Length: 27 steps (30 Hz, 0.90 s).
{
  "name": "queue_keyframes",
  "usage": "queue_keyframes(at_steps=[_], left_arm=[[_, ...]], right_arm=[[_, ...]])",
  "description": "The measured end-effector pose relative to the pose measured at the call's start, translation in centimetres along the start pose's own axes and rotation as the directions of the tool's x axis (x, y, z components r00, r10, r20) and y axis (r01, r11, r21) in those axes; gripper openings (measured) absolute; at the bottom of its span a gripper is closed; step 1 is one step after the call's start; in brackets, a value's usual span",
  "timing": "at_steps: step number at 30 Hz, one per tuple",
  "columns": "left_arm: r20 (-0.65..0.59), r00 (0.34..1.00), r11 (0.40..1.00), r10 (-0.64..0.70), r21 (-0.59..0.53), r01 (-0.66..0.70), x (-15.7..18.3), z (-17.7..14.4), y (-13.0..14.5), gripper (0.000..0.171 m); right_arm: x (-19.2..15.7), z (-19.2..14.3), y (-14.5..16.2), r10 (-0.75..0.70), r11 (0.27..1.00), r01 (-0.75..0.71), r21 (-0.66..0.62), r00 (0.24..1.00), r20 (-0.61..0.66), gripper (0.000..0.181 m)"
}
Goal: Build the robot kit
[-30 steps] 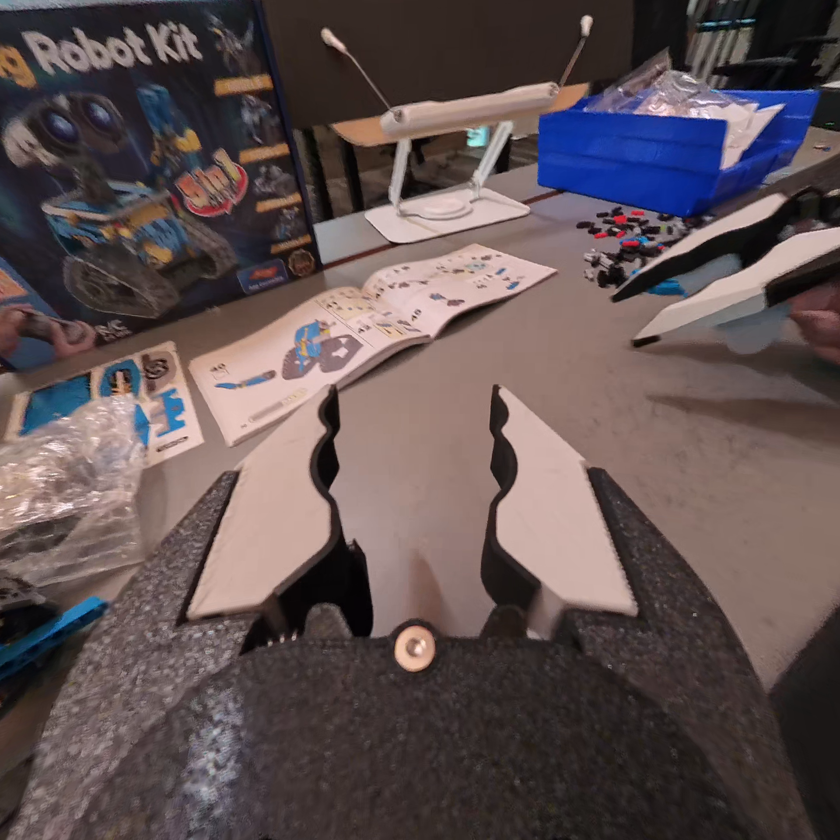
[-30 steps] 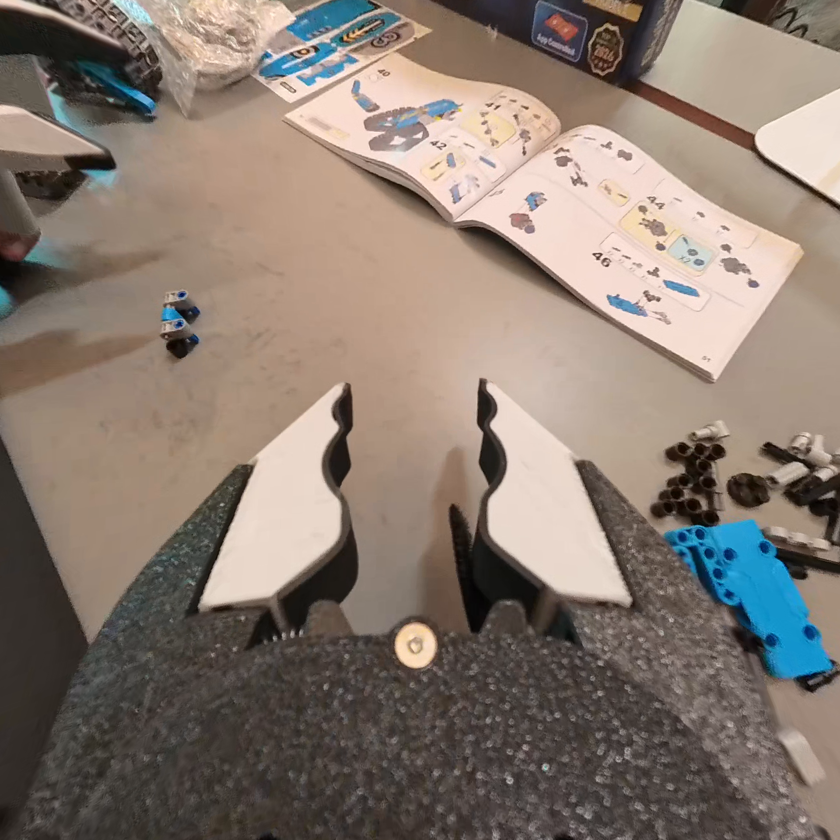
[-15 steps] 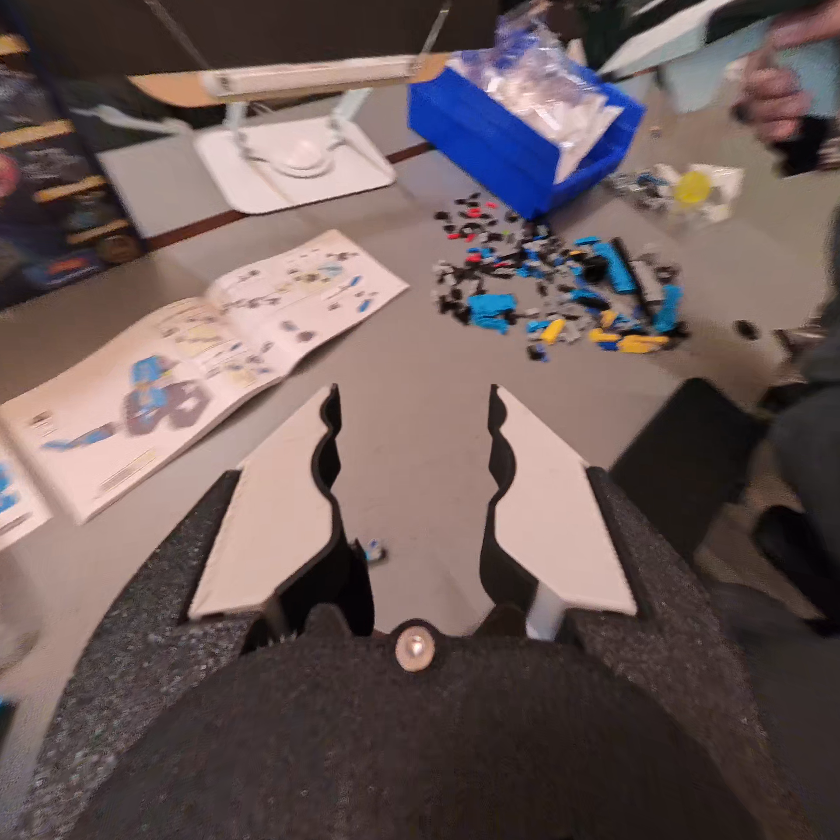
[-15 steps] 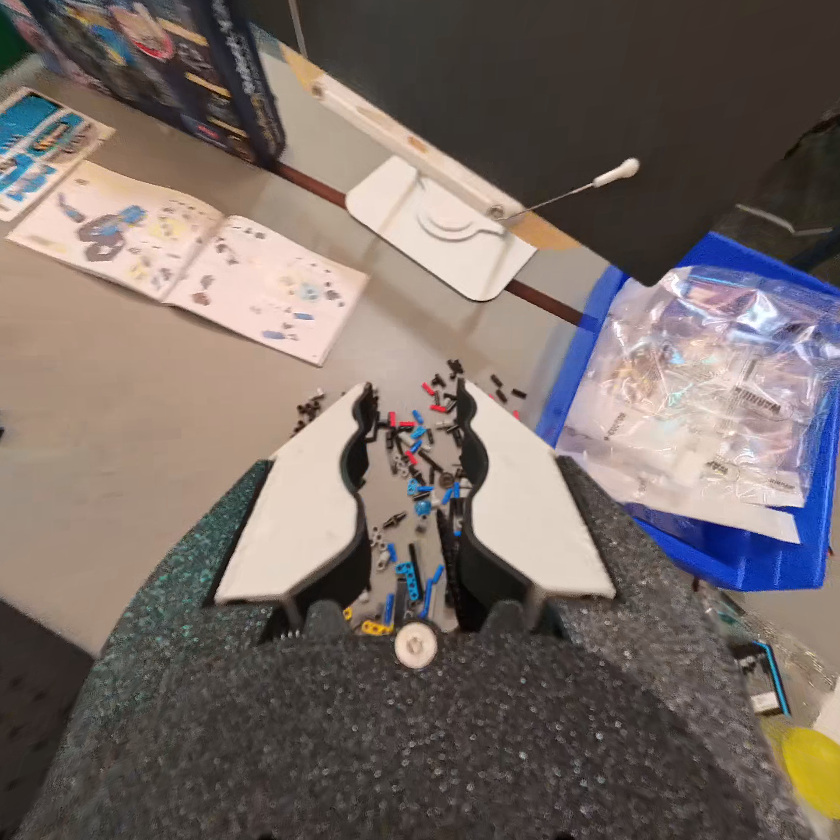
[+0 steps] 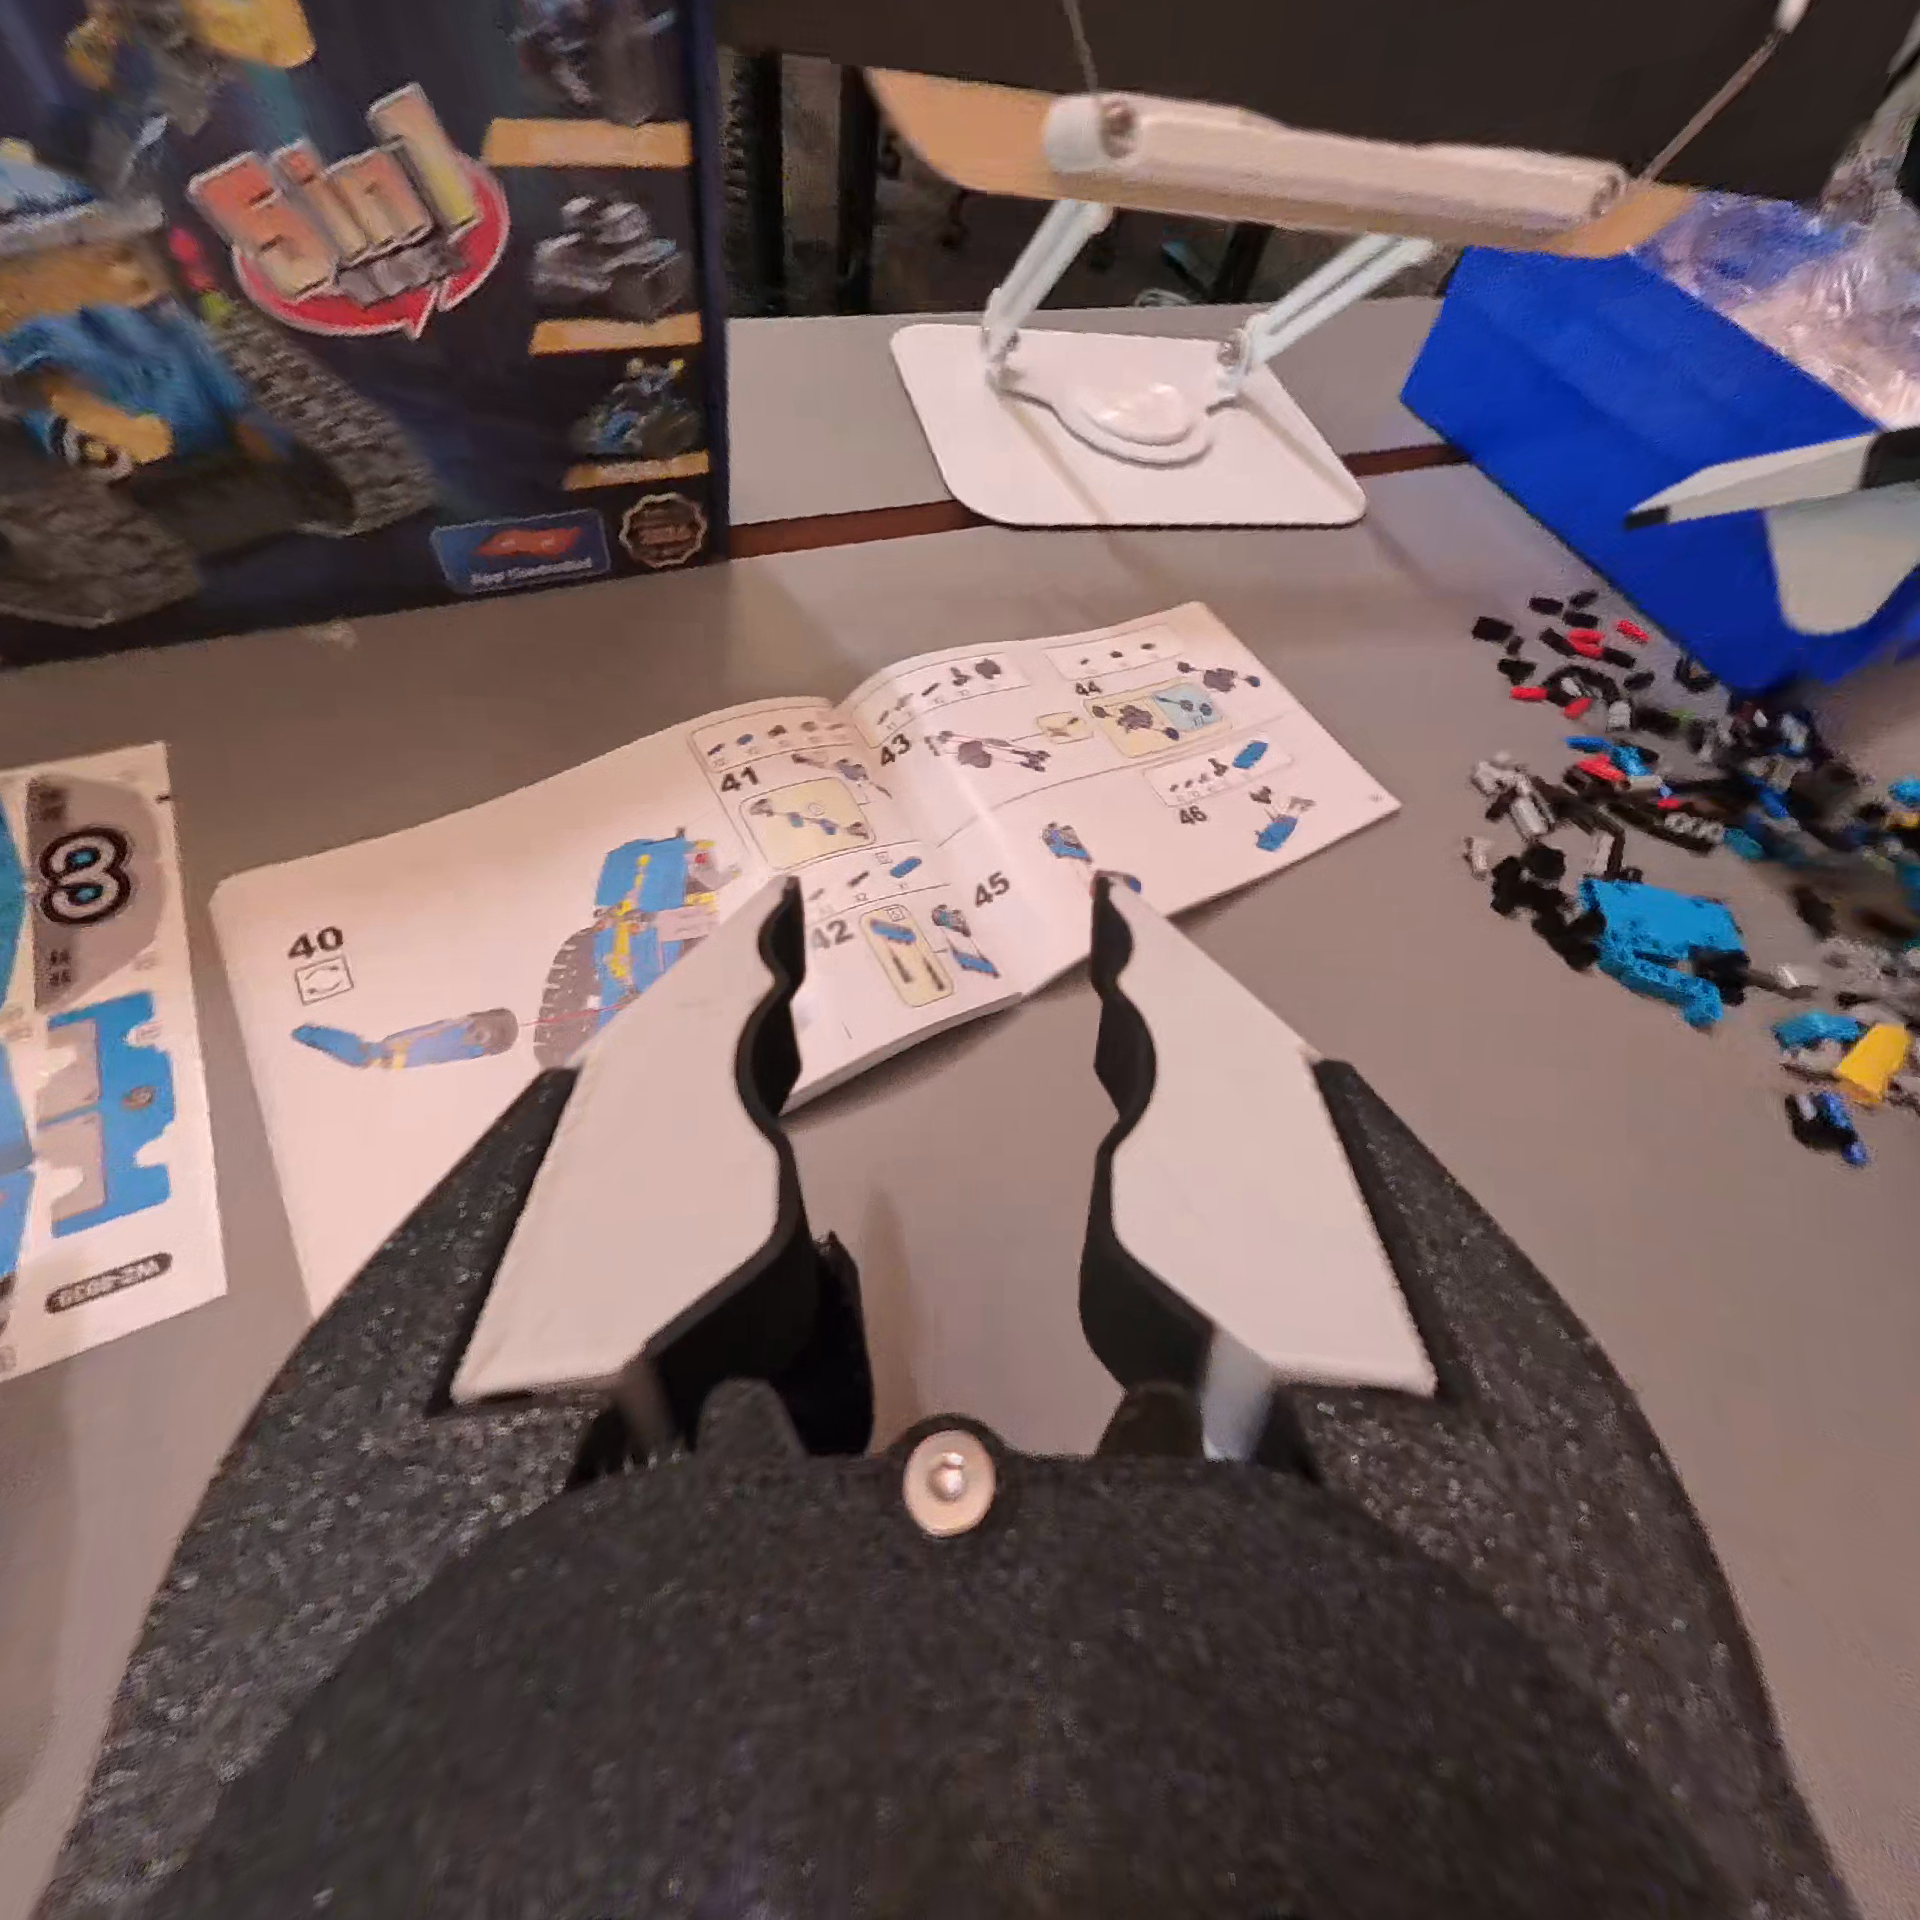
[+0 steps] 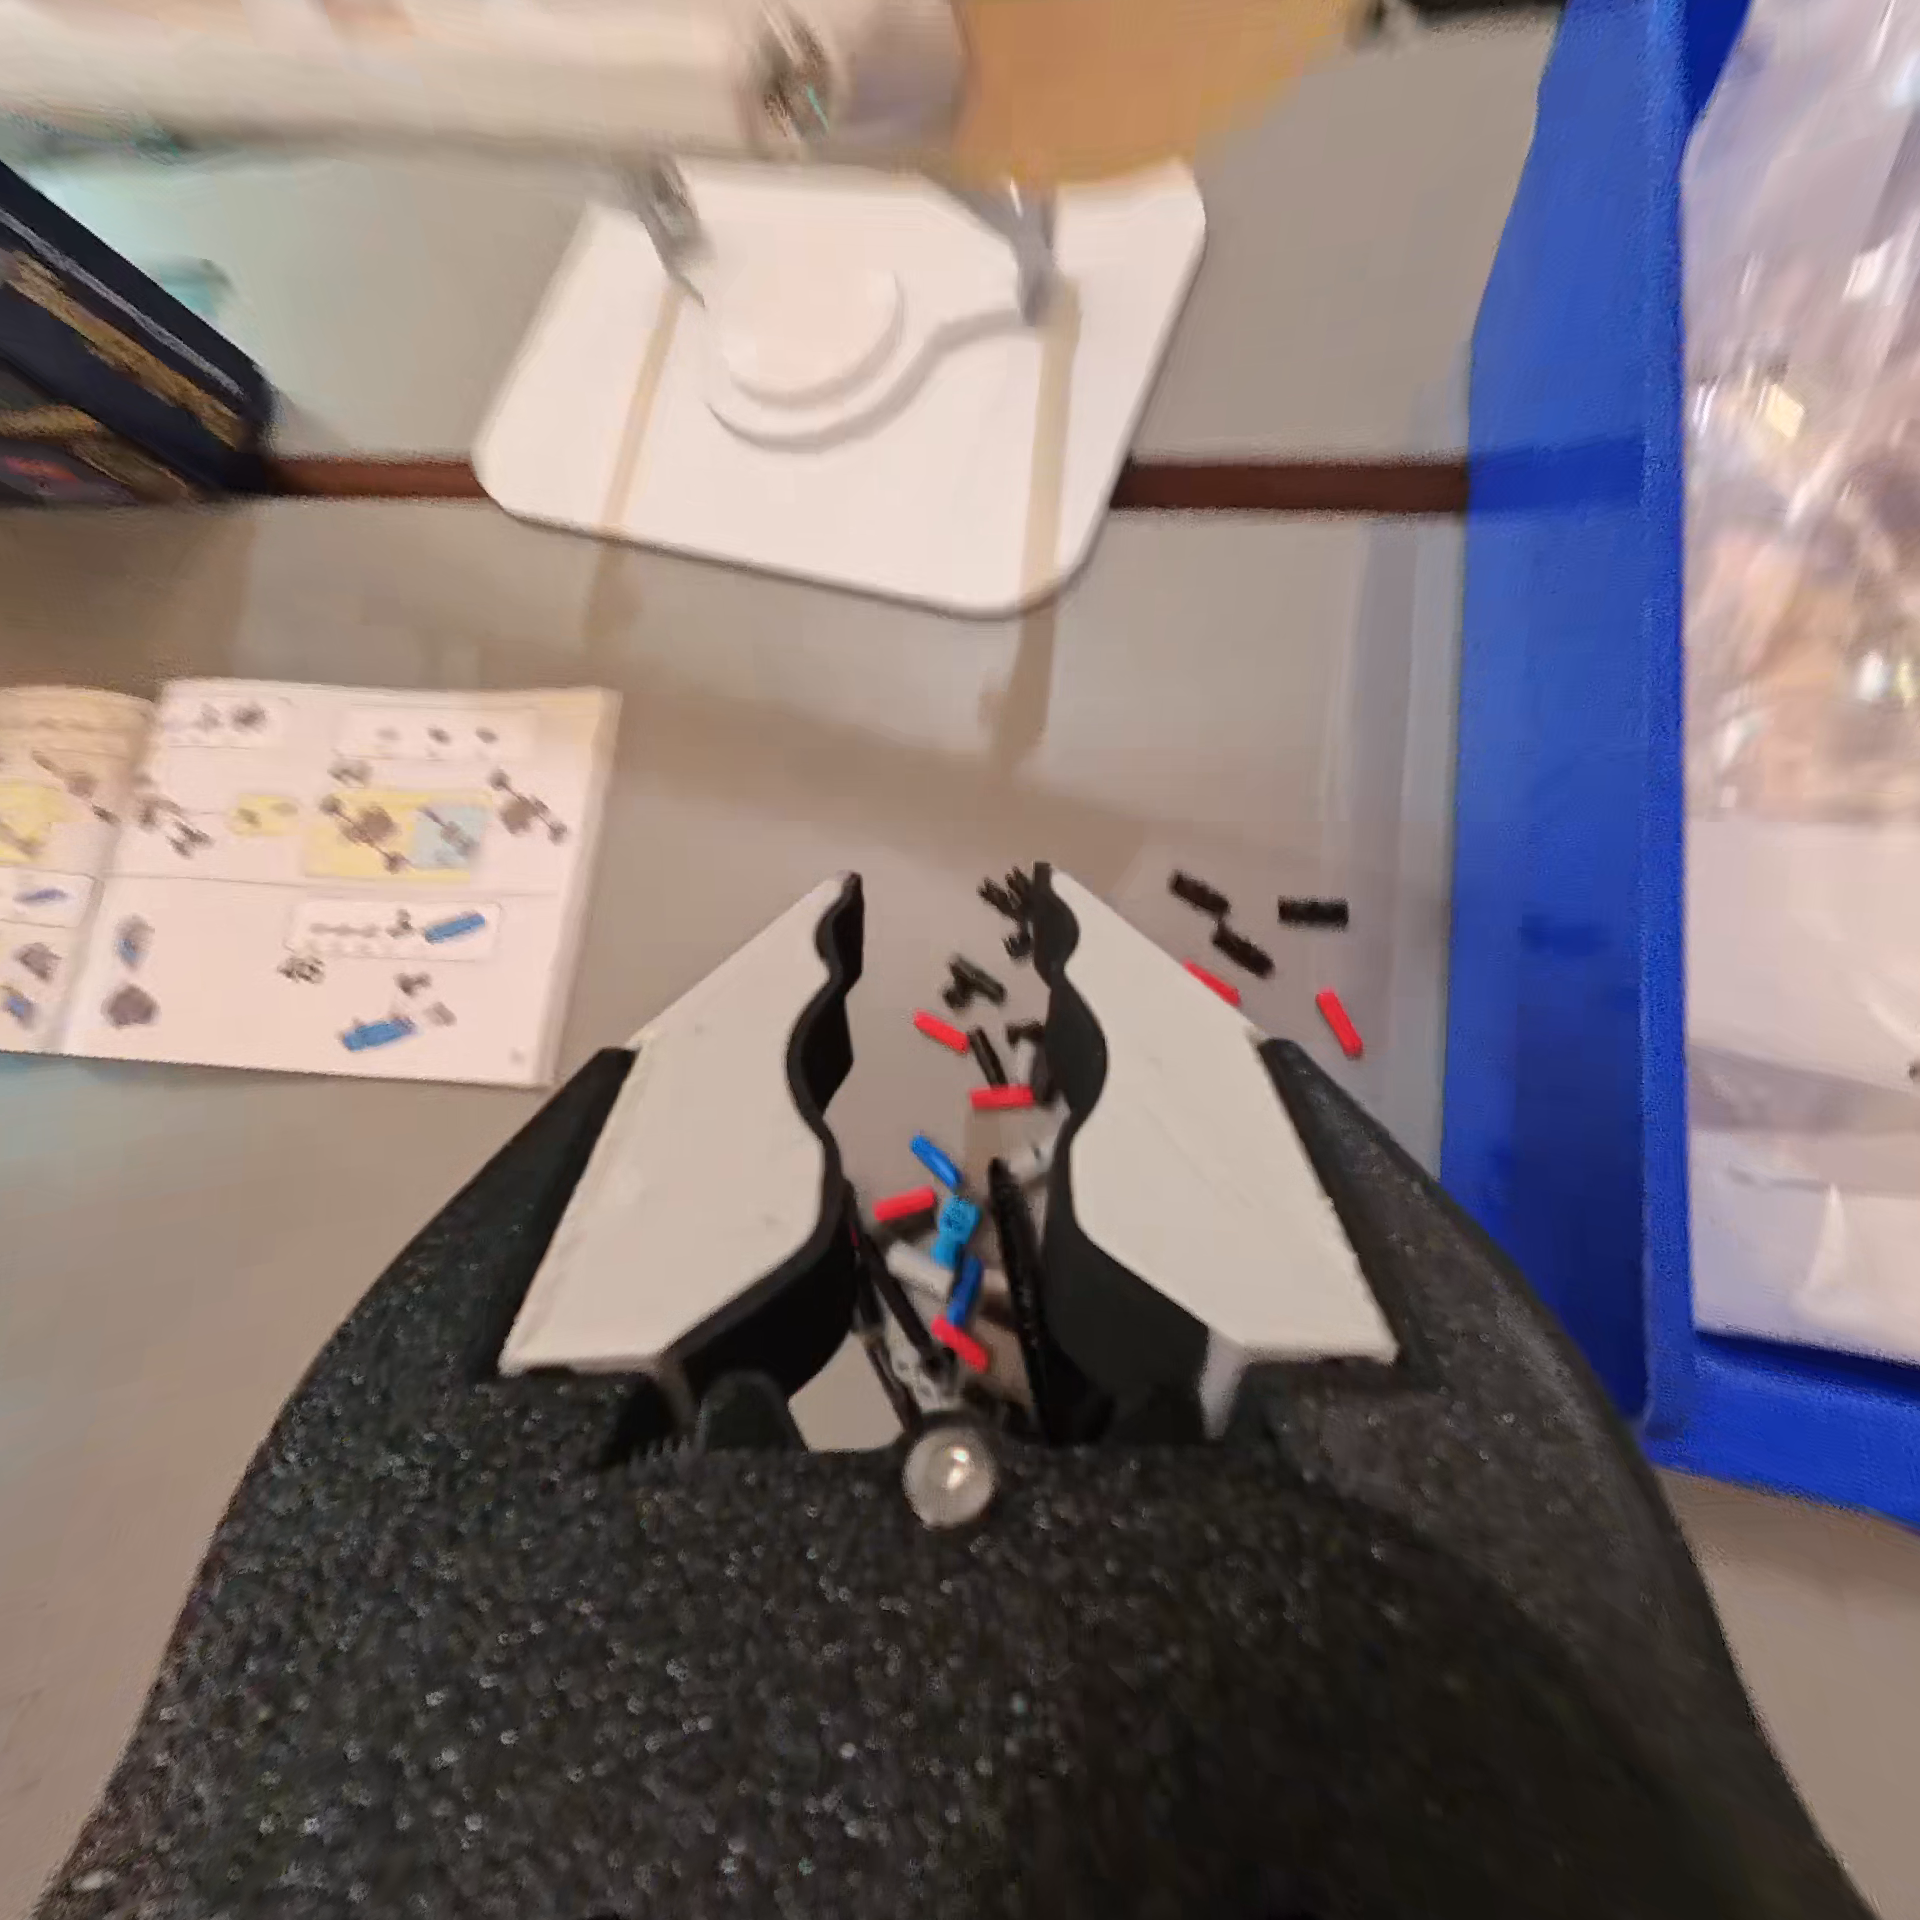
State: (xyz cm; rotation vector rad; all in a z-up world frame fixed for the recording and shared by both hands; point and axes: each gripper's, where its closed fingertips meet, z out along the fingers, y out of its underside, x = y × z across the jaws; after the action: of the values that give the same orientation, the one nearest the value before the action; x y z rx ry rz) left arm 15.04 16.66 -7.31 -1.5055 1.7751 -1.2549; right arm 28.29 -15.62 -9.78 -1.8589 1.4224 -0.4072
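My left gripper is open and empty, held above the near edge of an open instruction booklet on the grey table. My right gripper is open and empty, low over a scatter of small red, blue and black building pins that shows between its fingers. The same pile of small parts lies at the right in the left wrist view, with a larger blue piece in it. The right gripper's white fingers show at that view's right edge, above the pile.
A blue bin holding clear plastic bags stands right of the pins. A white stand with a bar sits at the back. A kit box stands back left; a sticker sheet lies left. My hands' fingertips stand some 35 centimeters from each other. The larger blue piece lies some 15 centimeters from my right tips, 25 centimeters from my left tips.
The left wrist view has swung back left from the parts pile to the booklet and box. The right gripper has moved down close over the small pins beside the blue bin.
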Motion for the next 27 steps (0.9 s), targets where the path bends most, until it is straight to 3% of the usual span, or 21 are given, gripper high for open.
queue_keyframes(at_steps=[2, 7, 10, 14, 16, 20, 27], left_arm=[[-0.041, 0.998, 0.999, -0.049, -0.017, 0.049, -0.1, 0.2, 0.0, 0.056], [0.074, 0.997, 0.985, 0.028, -0.171, -0.015, -3.0, 0.5, 2.6, 0.059], [0.058, 0.995, 0.963, 0.087, -0.261, -0.069, -2.7, 1.0, 5.0, 0.056], [0.027, 0.990, 0.963, 0.142, -0.237, -0.132, -1.5, 1.2, 4.7, 0.055], [0.002, 0.989, 0.965, 0.150, -0.218, -0.146, -0.8, 1.2, 4.5, 0.055], [-0.043, 0.988, 0.965, 0.150, -0.212, -0.156, 0.4, 1.1, 4.9, 0.055], [-0.056, 0.987, 0.963, 0.151, -0.218, -0.159, 0.8, 1.1, 5.2, 0.055]], right_arm=[[-0.1, -0.2, -1.8, -0.018, 0.995, 0.019, 0.098, 1.000, -0.018, 0.031], [1.0, 2.4, -1.2, -0.058, 0.997, 0.061, 0.048, 0.997, -0.059, 0.029], [1.4, 3.4, -0.7, -0.017, 0.999, 0.018, 0.037, 1.000, -0.023, 0.029], [2.2, 4.0, -0.8, 0.008, 0.999, -0.008, 0.047, 1.000, -0.013, 0.029], [2.3, 4.2, -0.6, -0.030, 0.999, 0.031, 0.033, 0.999, -0.018, 0.019], [3.6, 4.3, 0.1, -0.127, 0.992, 0.126, -0.011, 0.982, -0.138, 0.014], [2.1, 5.6, 2.7, -0.169, 0.977, 0.160, -0.138, 0.984, -0.060, 0.016]])
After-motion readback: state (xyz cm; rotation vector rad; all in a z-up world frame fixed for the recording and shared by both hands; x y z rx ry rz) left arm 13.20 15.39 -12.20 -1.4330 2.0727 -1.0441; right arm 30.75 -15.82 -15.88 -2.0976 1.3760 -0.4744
